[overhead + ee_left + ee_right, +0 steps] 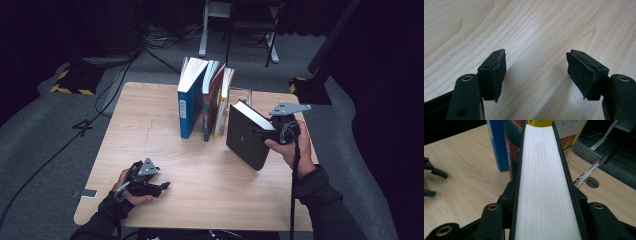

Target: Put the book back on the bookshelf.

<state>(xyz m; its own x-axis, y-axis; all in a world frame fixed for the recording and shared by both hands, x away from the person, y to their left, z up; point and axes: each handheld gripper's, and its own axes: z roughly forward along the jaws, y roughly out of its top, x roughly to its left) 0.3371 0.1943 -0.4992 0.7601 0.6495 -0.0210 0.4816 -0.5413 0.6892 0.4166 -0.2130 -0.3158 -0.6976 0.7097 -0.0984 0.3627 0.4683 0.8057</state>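
On the pale wood-grain table [200,170], the right tool [261,131] clamps a thick black book [245,137].

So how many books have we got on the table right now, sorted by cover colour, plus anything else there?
Thick black hardcover book, clamped in the right gripper: 1
Blue upright book: 1
Red-brown upright book: 1
Yellow upright book: 1
Clear plastic bookend: 1
Total: 5

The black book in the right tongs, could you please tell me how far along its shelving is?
Done: three books stand upright. In hand: the right tongs grip the black book, tilted beside the row. Left: standing it there. The left tongs rest open.
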